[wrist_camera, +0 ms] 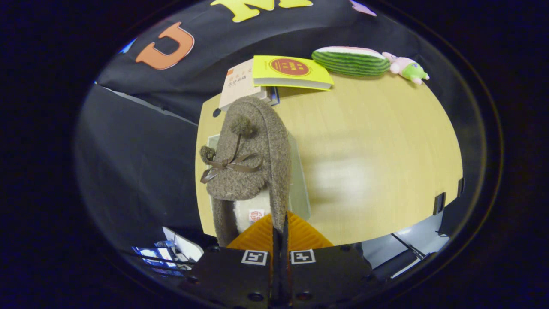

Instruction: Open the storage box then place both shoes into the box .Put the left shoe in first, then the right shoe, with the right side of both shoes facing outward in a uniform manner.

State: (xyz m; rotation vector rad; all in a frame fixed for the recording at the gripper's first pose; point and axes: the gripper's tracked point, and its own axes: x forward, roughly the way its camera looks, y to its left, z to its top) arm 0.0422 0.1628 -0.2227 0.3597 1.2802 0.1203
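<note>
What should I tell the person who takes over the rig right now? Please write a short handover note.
Gripper: shut on the heel edge of a brown fuzzy shoe, holding it above the table.
Box: a pale edge shows behind the shoe; open or closed, cannot tell.
Done: one shoe is picked up; which one, left or right, cannot tell.
Left: put this shoe in the box, then deal with the other shoe, right sides facing outward.

Grey-brown fuzzy shoe [253, 159] with a brown bow, pale wood worktop [377, 141], yellow book [289, 71] bearing a red seal, green-striped melon toy [349, 62].
</note>
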